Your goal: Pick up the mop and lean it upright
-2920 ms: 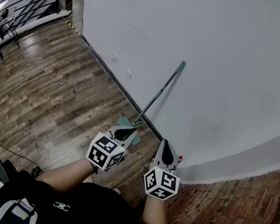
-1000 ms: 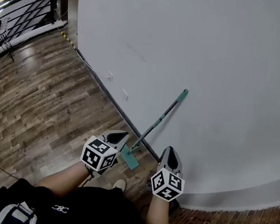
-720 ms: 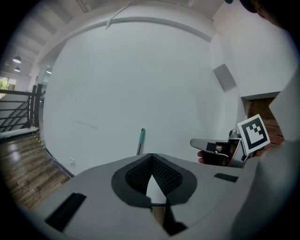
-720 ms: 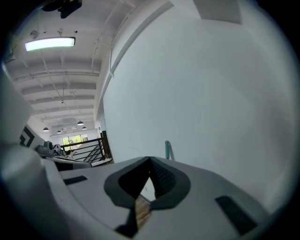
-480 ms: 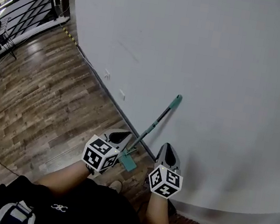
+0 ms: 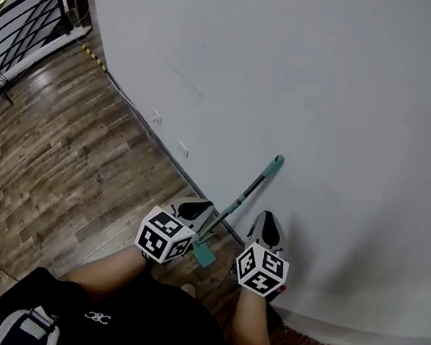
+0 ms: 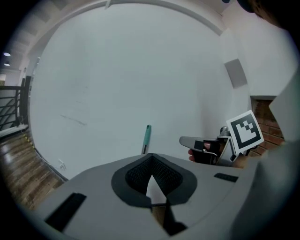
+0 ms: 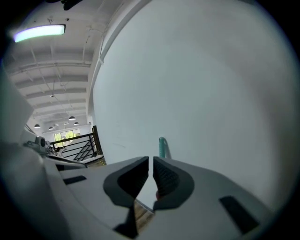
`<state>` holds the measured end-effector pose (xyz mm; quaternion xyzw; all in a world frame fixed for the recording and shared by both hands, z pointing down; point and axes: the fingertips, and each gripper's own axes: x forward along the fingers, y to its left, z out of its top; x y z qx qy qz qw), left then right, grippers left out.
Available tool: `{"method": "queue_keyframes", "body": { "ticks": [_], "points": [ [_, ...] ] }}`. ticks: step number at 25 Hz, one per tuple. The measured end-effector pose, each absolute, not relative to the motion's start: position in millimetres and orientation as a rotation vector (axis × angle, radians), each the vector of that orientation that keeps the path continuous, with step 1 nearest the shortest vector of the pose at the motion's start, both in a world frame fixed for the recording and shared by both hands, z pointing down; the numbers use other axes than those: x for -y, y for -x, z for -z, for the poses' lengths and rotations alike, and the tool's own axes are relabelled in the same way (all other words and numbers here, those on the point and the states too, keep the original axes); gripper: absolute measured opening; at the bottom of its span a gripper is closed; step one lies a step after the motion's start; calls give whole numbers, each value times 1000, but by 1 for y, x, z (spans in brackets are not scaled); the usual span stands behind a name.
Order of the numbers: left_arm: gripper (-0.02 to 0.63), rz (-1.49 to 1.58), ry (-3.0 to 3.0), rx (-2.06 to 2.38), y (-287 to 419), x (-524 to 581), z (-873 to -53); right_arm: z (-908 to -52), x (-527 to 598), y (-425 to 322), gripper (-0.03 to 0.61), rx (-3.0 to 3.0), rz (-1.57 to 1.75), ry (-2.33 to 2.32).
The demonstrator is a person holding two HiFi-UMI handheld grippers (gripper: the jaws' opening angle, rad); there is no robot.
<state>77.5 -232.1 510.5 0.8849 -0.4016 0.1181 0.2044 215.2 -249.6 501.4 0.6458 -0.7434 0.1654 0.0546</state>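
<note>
Item under task: long mop with a teal grip, slim dark shaft and flat teal head.
Location of item: the head rests on the brown wood-plank floor just beside the dark skirting. The shaft slants up and to the right, and the teal grip touches the plain white wall.
Attitude of item: leaning but well off vertical, propped by the wall alone, with nothing holding it.
Left gripper: jaws clenched tip to tip with nothing between them. It hangs just left of the lower shaft, above the head, and whether it touches the shaft cannot be told.
Right gripper: jaws pressed together to a thin slit and empty. It sits just right of the shaft, near the wall, and points slightly downward.
Both gripper views: each shows only the teal grip rising beyond its closed jaws against the wall.
Step in hand: judged to be the approach. The two grippers flank the lower shaft and no grasp is made.
Next move calls for: spreading the jaws of one gripper, setting them around the shaft above the head, and closing firmly.
Follow-on requirement: once the shaft is gripped, the head needs drawing in toward the skirting so that the mop stands steeper against the wall.
Point of care: the shaft is slim and round, so a loose grip is likely to let it slide along the wall.
</note>
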Motion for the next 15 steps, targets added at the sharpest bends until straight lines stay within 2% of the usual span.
{"method": "queue_keyframes", "body": {
  "ticks": [1, 3, 5, 15],
  "points": [
    [-5, -336, -2487, 1087, -76, 240, -513, -503, 258, -215, 28, 2231, -492, -1994],
    [-5, -352, -2527, 1023, -71, 255, -513, -507, 274, -216, 103, 2164, -490, -2069],
    [-5, -360, -2567, 969, -61, 270, -508, -511, 292, -217, 131, 2080, -515, -2157],
    [-5, -342, -2624, 819, -39, 319, -497, -535, 374, -226, 164, 1799, -570, -2282]
  ]
}}
